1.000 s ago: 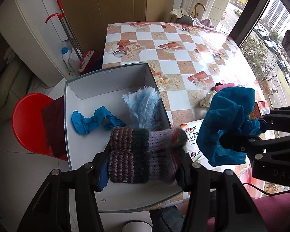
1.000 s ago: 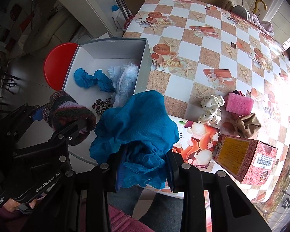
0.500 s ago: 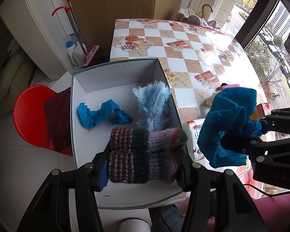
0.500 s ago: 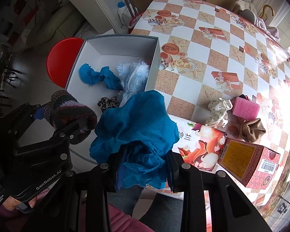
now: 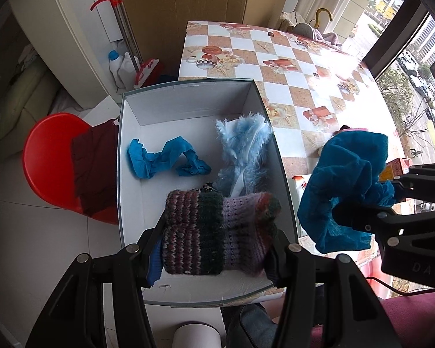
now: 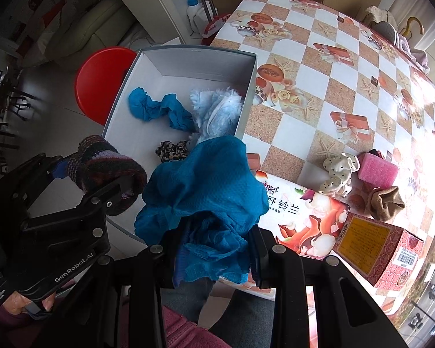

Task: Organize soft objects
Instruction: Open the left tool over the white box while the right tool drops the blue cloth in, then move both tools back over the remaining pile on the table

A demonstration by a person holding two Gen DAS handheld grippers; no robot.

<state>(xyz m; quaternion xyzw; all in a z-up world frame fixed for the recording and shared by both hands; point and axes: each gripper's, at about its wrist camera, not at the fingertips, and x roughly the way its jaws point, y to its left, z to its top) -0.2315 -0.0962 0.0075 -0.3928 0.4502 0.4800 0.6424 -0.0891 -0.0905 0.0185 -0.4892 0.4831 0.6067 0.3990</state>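
My left gripper (image 5: 214, 249) is shut on a striped knitted roll (image 5: 217, 232), held above the near end of a white open box (image 5: 188, 110). To its right, over the box's near corner and table edge, my right gripper (image 6: 214, 249) is shut on a bunched teal cloth (image 6: 208, 185). Inside the box lie a crumpled blue cloth (image 5: 162, 159), a fluffy pale-blue piece (image 5: 243, 150) and a leopard-print scrunchie (image 6: 171, 150). On the checkered table (image 6: 319, 66) rest a spotted cream bow (image 6: 337, 174), a pink sponge (image 6: 377, 171) and a brown cloth (image 6: 385, 203).
A printed tissue pack (image 6: 301, 217) and a red carton (image 6: 380, 249) sit at the table's near edge. A red stool (image 5: 49, 156) with a dark red cloth (image 5: 92, 168) stands left of the box. A mop (image 5: 124, 29) and bottles (image 5: 119, 66) lean by the wall.
Both grippers have drifted a little leftwards with their loads, so the box sits further right in both views. Both grips are unchanged.
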